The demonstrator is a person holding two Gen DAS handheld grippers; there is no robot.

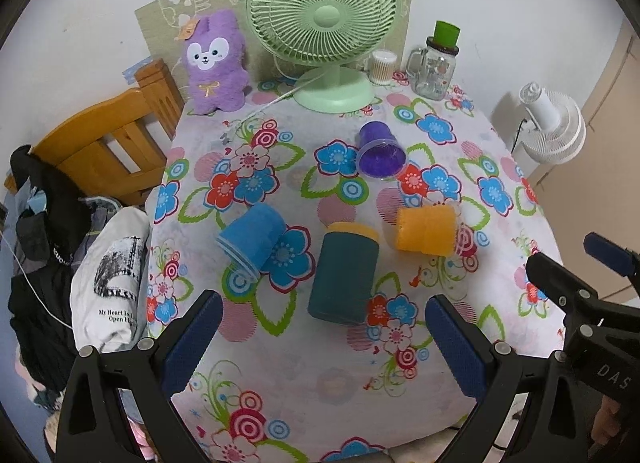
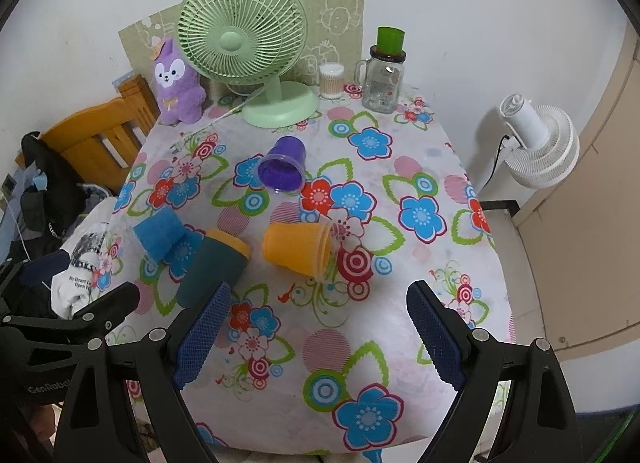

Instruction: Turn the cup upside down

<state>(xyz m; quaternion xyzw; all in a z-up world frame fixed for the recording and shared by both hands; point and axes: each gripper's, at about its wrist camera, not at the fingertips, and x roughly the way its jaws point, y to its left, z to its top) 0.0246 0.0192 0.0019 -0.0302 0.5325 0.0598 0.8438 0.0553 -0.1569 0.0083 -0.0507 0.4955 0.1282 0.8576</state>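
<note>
Several cups lie on their sides on the flowered tablecloth (image 1: 320, 375). A dark teal cup with a yellow rim (image 1: 344, 273) (image 2: 212, 269) lies nearest, just beyond my left gripper (image 1: 323, 337), which is open and empty. A blue cup (image 1: 252, 239) (image 2: 158, 235) lies to its left, an orange cup (image 1: 426, 231) (image 2: 298, 247) to its right, a purple cup (image 1: 380, 153) (image 2: 282, 169) farther back. My right gripper (image 2: 320, 327) is open and empty, near the table's front, with the orange cup ahead of it.
A green desk fan (image 1: 324, 19), a purple plush toy (image 1: 214, 63), a cotton-swab jar (image 1: 382, 65) and a glass mug jar with a green cup on top (image 1: 434, 67) stand at the back. A wooden chair (image 1: 104, 143) with clothes is left; a white fan (image 1: 548, 123) is right.
</note>
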